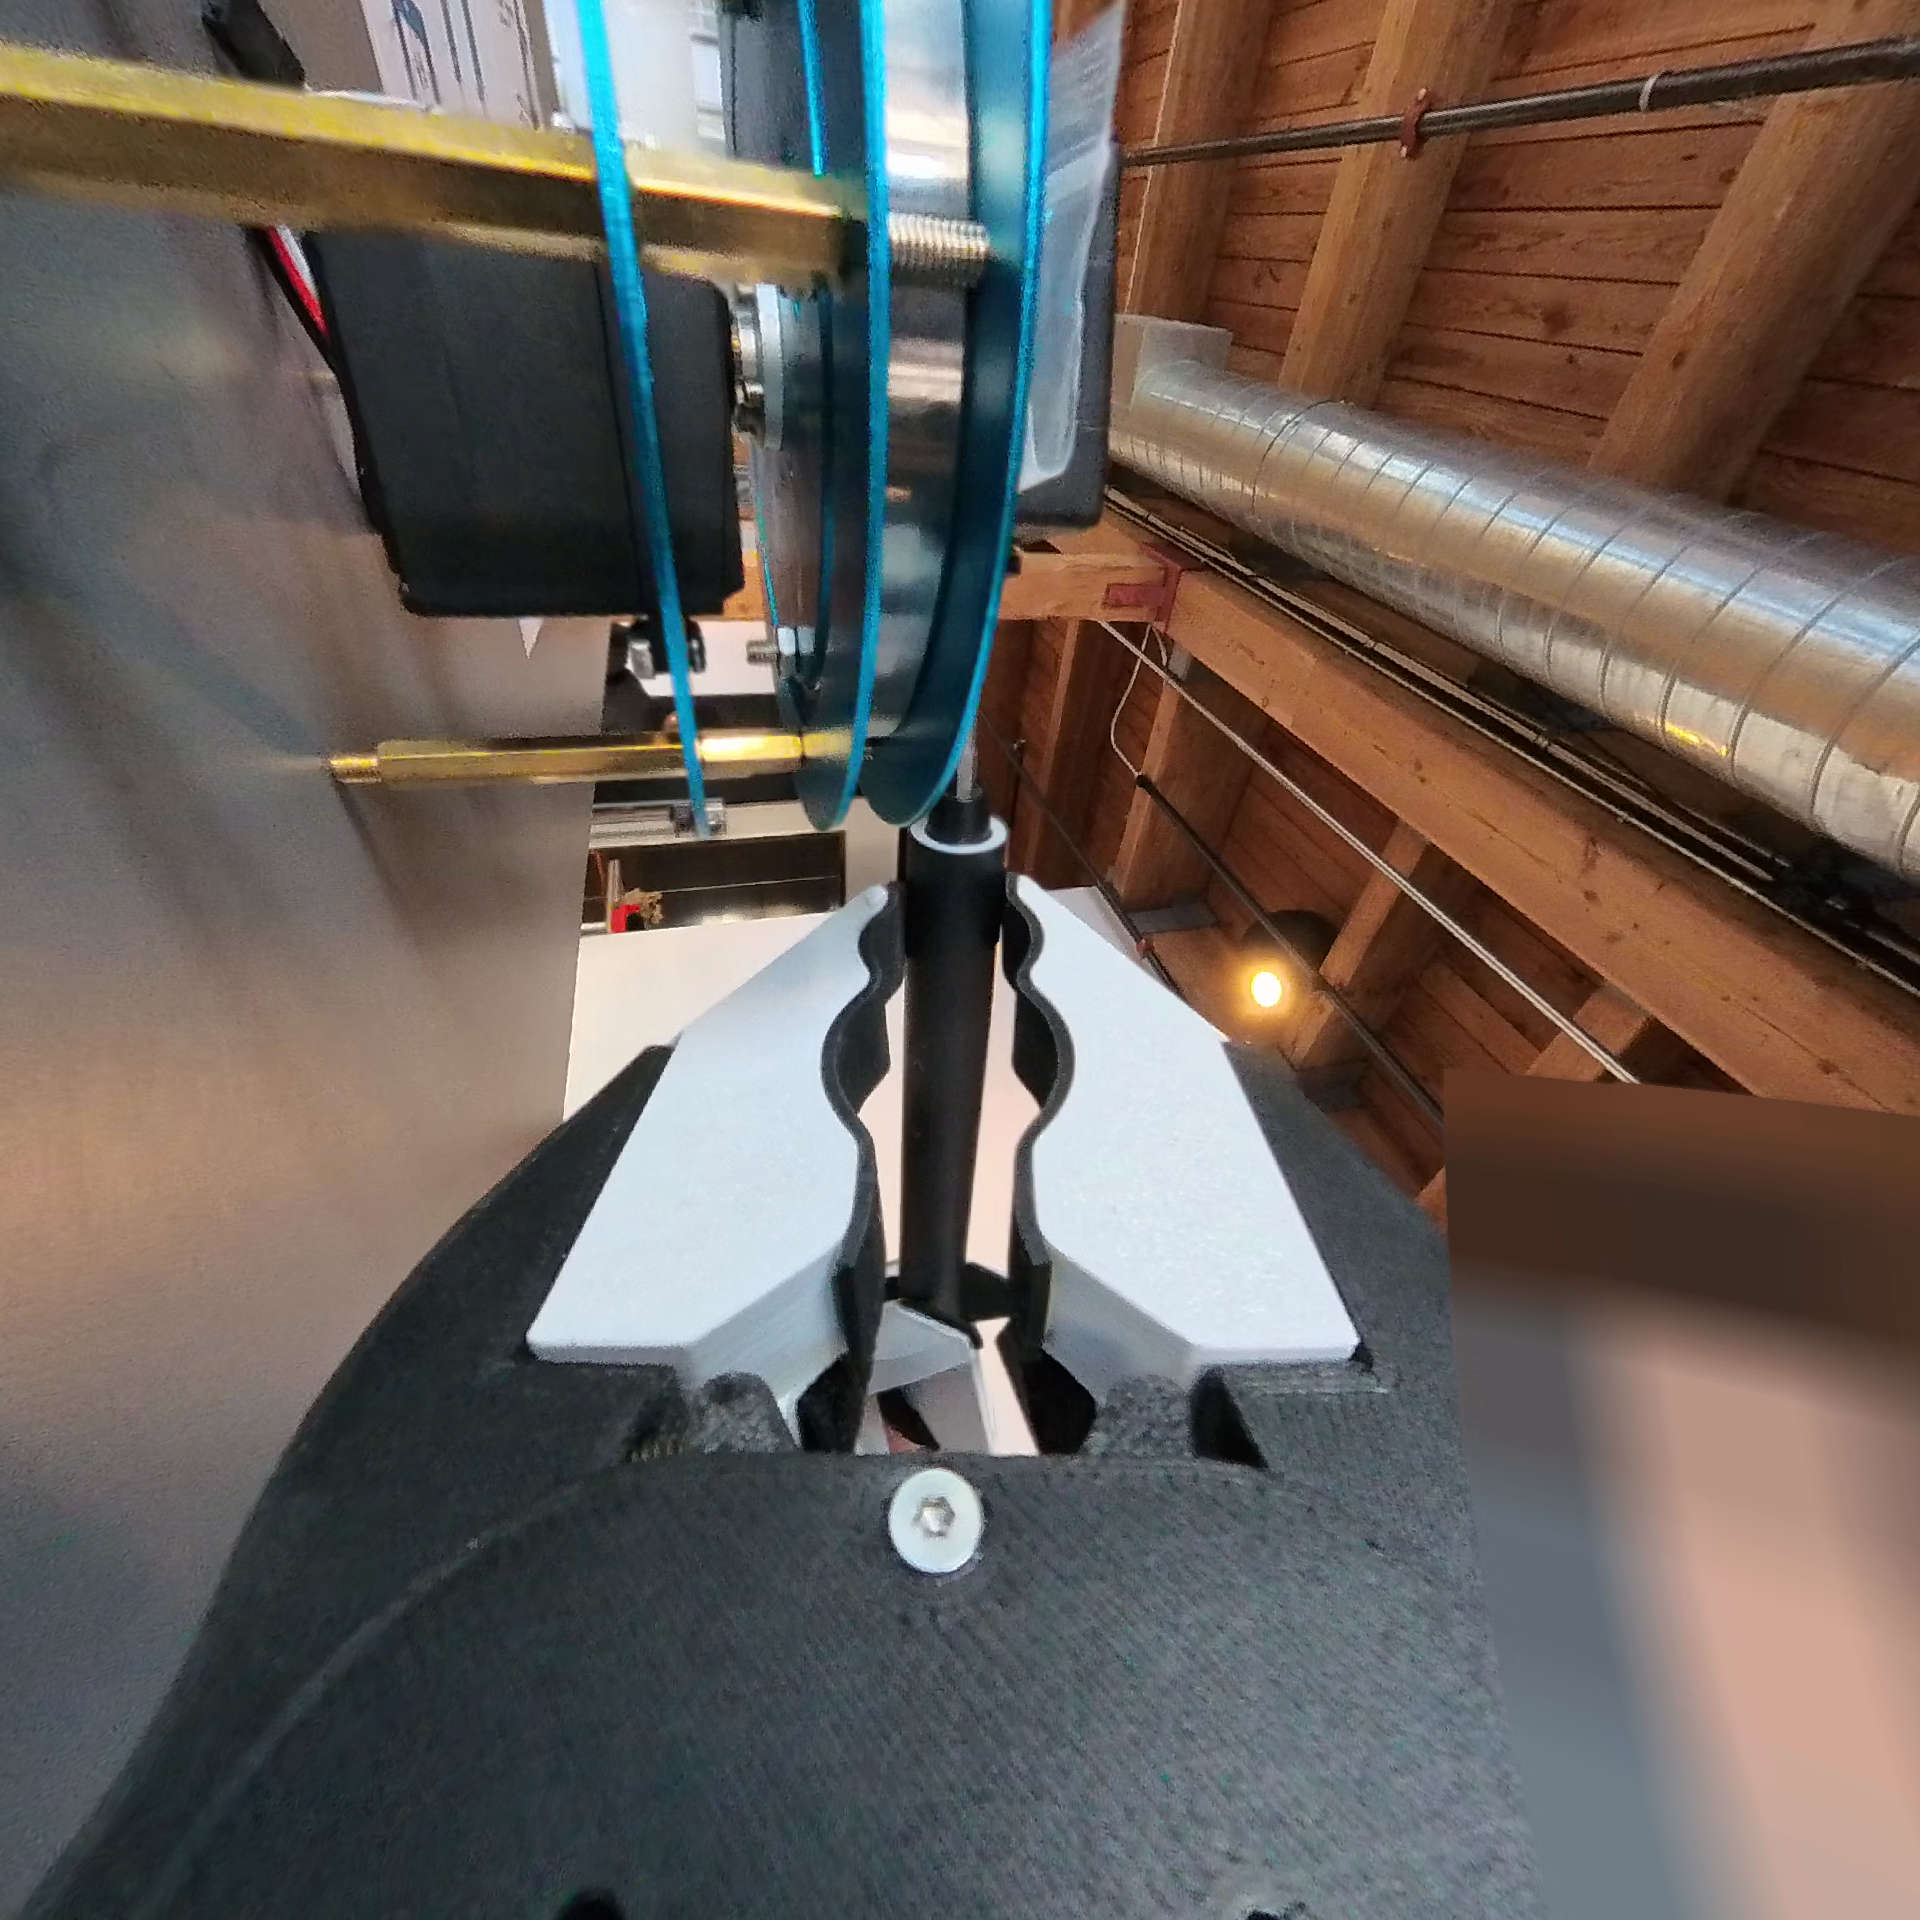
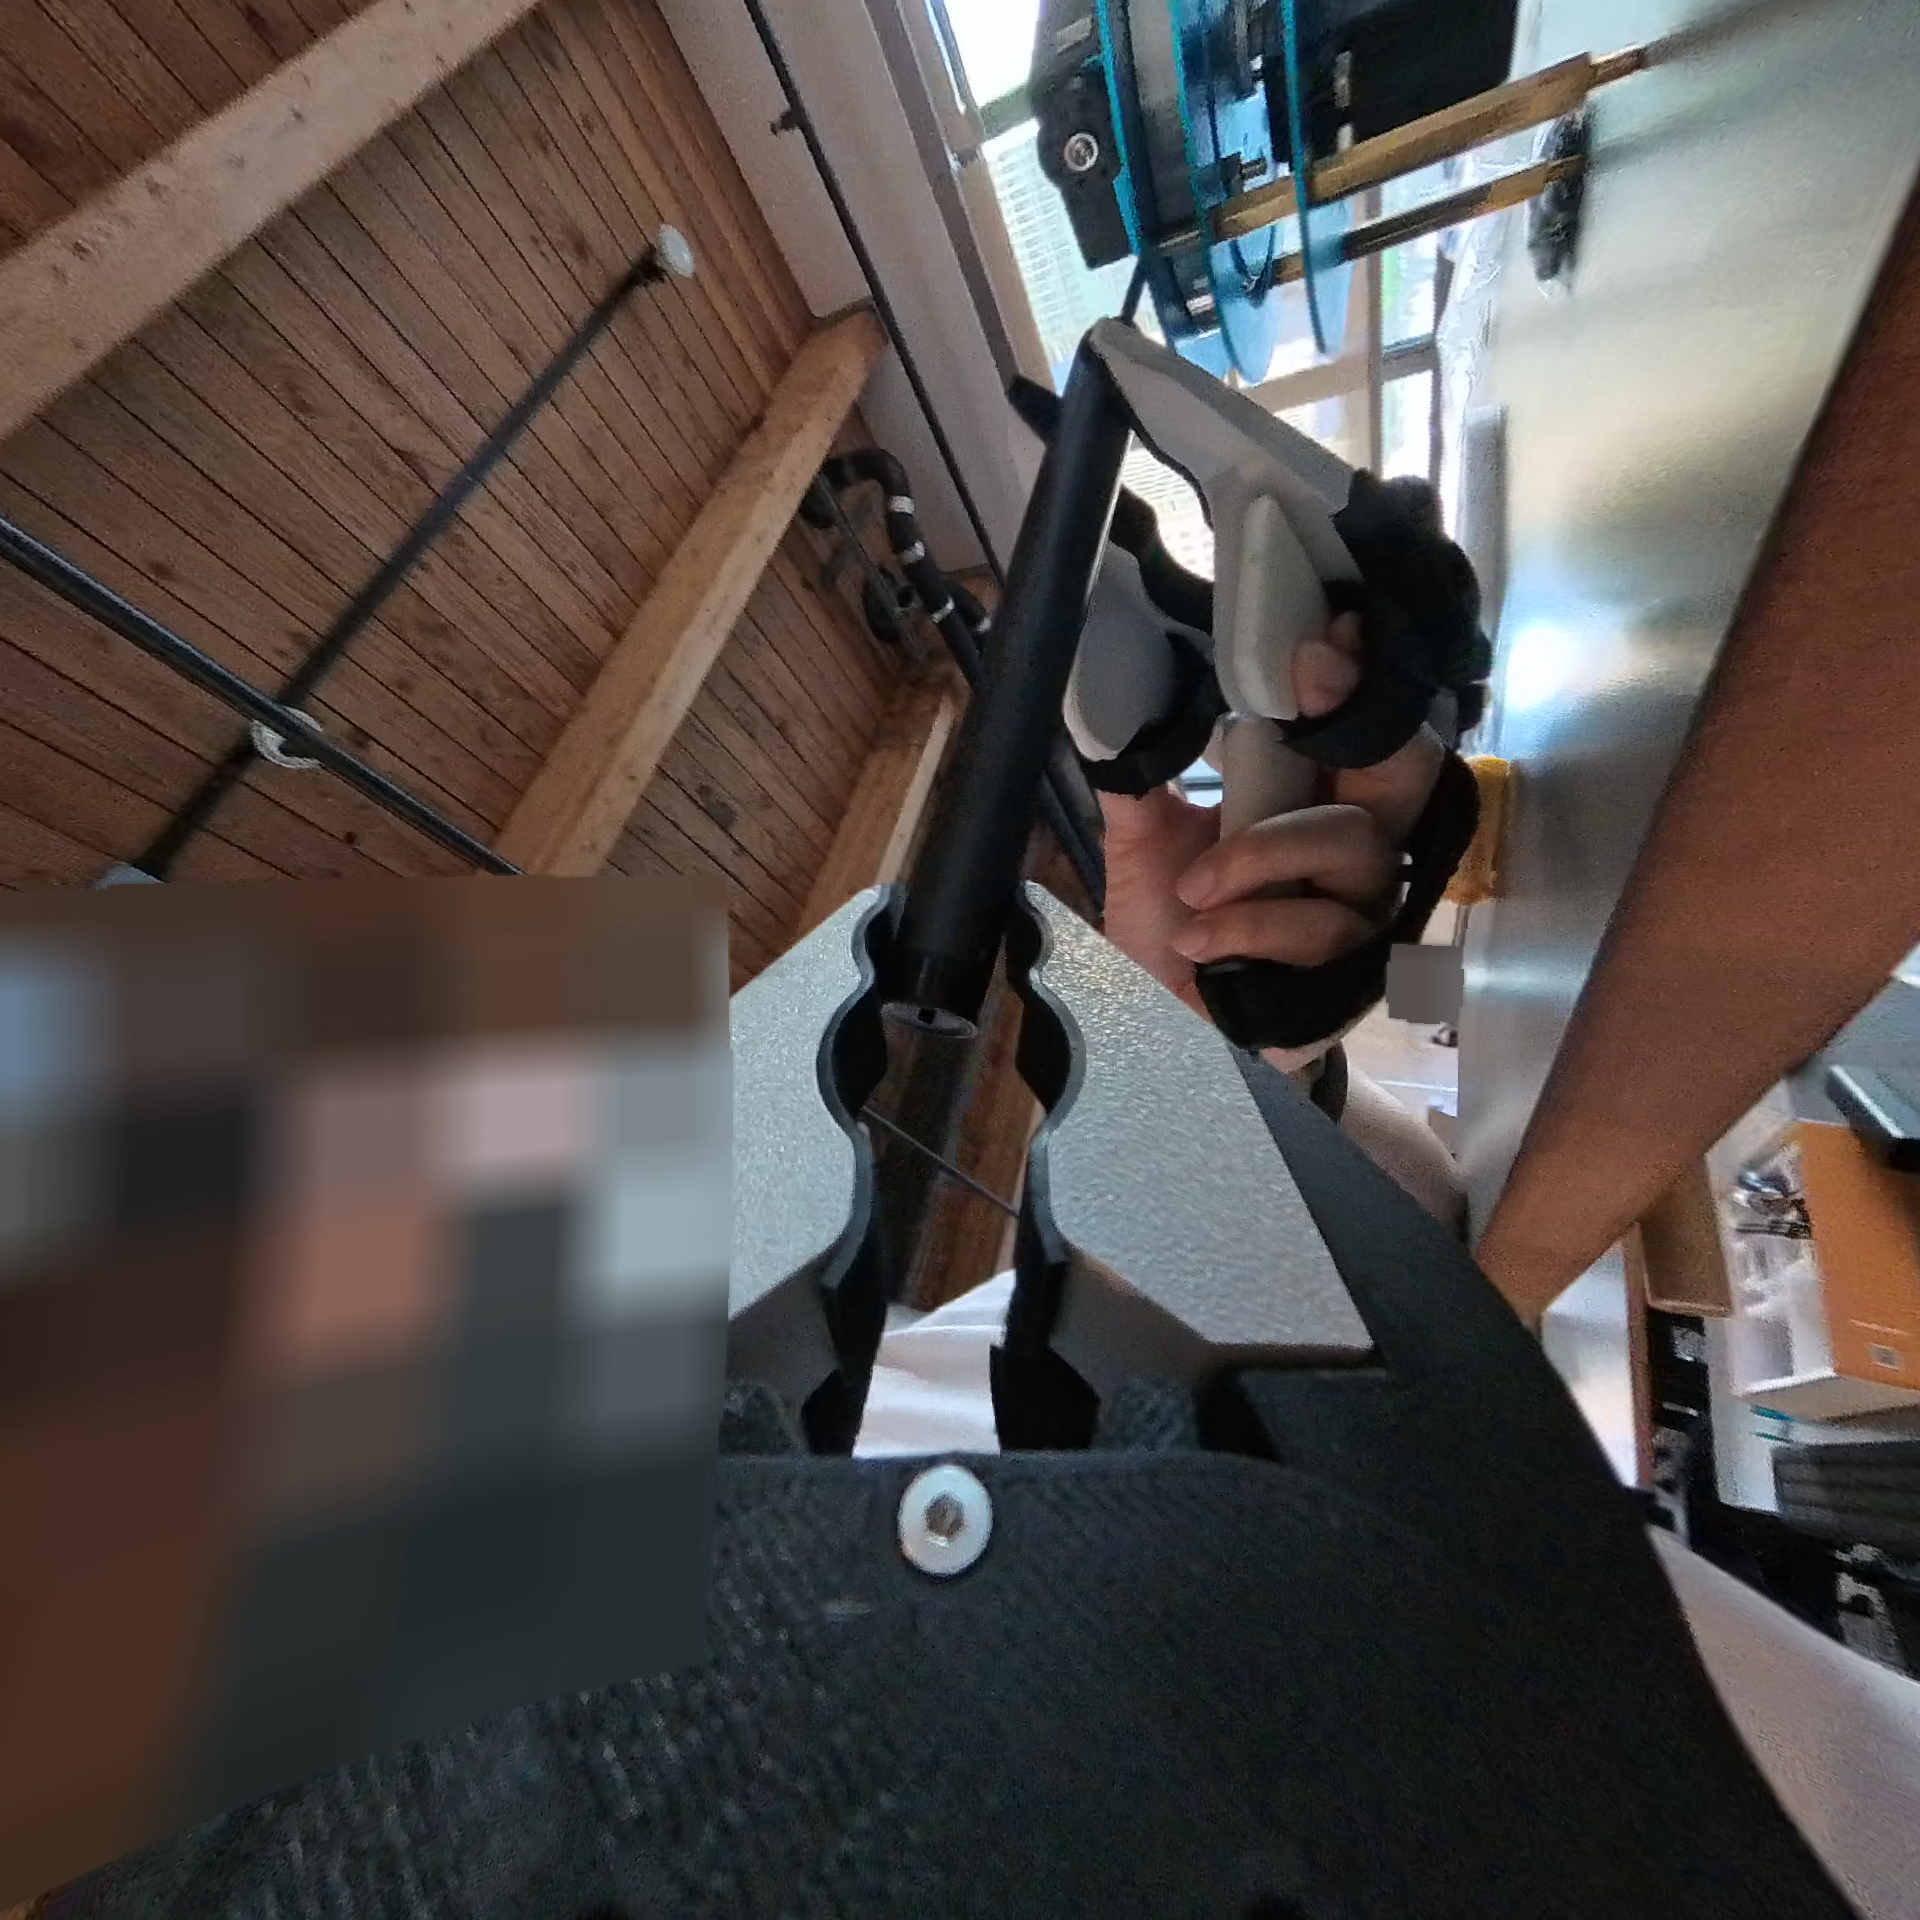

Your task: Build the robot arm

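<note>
My left gripper [image 1: 948, 904] is shut on a long black rod-shaped tool [image 1: 940, 1091]. The tool's thin metal tip reaches up to the lower edge of a stack of blue transparent discs [image 1: 935, 520]. The discs sit on brass standoffs [image 1: 582, 758] beside a black motor block [image 1: 520, 436], mounted on a grey panel [image 1: 208, 727]. My right gripper [image 2: 951, 925] closes on the other end of the same tool [image 2: 1018, 644]. In the right wrist view the left gripper's grey finger [image 2: 1226, 436] shows farther off, held by a hand [image 2: 1278, 883], below the disc assembly [image 2: 1226, 187].
Both views look upward at a wooden plank ceiling with beams [image 2: 675, 623] and black pipes. A silver duct [image 1: 1558, 561] and a lit lamp [image 1: 1265, 987] are at the right. The grey panel [image 2: 1662, 416] has a brown edge; shelves with boxes [image 2: 1849, 1299] stand at the lower right. The tips of one gripper are about 10 cm away from the tips of the other.
</note>
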`<state>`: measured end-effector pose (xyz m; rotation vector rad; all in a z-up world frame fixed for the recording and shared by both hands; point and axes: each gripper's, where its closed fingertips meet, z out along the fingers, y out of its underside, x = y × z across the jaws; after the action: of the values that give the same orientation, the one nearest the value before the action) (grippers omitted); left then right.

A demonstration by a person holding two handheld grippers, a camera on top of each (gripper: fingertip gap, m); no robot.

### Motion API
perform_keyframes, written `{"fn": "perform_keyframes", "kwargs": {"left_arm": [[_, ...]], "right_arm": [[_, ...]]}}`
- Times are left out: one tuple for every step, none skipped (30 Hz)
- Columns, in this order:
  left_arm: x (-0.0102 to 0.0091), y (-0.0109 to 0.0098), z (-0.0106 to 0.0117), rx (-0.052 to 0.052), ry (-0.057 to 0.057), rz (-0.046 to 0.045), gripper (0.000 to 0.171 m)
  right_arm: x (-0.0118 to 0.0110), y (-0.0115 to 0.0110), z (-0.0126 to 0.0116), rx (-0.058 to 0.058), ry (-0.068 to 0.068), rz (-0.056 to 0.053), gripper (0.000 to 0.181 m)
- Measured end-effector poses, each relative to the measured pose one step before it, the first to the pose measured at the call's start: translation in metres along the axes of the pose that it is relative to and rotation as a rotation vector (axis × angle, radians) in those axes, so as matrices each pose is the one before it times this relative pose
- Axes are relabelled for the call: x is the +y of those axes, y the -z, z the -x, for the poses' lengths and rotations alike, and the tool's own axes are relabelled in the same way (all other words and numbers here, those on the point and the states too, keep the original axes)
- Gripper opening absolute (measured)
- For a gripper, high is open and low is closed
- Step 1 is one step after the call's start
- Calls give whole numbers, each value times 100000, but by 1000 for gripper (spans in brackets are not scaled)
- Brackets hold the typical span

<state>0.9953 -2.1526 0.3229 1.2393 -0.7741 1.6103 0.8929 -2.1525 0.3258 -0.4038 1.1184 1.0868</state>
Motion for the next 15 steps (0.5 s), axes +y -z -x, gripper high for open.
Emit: {"fn": "perform_keyframes", "kwargs": {"left_arm": [[-15, -32, 65, -125, 188, -58, 16], [-13, -23, 62, -46, -96, 43, 16], [0, -35, 2, 192, -65, 231, 16], [1, -34, -19, 73, 18, 189, 16], [-18, -71, -10, -197, -335, 133, 16], [-17, -108, 5, -165, -294, 180, 16], [-16, -128, 16, 142, 48, 108, 16], [-2, -128, 25, 374, 556, 289, 16], [4, -81, 33, 284, 459, 441, 16], [-1, -41, 34, 36, -138, 405, 16], [-22, 20, 41, -266, -410, 245, 16], [-27, 38, 26, -448, -273, -54, 16], [-36, 33, 23, -317, -31, -72, 16], [-39, 33, 1, -125, -87, -21, 16], [-14, 23, 4, 72, 5, 89, 16]], "right_arm": [[-70, 62, -101, -316, -489, 54, 18], [-43, 51, -123, 386, 381, 313, 17], [-54, 15, -29, 284, 822, 21, 18], [-16, -20, 64, 102, 761, 259, 18], [-15, -32, 70, 259, 924, 365, 18], [-85, -5, 83, 192, 967, -51, 18], [-86, 12, 59, 319, 668, -4, 18], [-76, 17, 15, 326, 469, -139, 18], [-20, 17, -19, 352, 372, 161, 21], [-6, 3, -50, 146, 122, 290, 21], [-8, 10, -101, 41, -315, 137, 21], [32, -14, -118, 13, -790, 325, 21], [65, -43, -113, 174, -368, 440, 20], [60, -53, -105, 474, 307, 541, 20], [25, -37, -57, 568, 778, 492, 20]]}}
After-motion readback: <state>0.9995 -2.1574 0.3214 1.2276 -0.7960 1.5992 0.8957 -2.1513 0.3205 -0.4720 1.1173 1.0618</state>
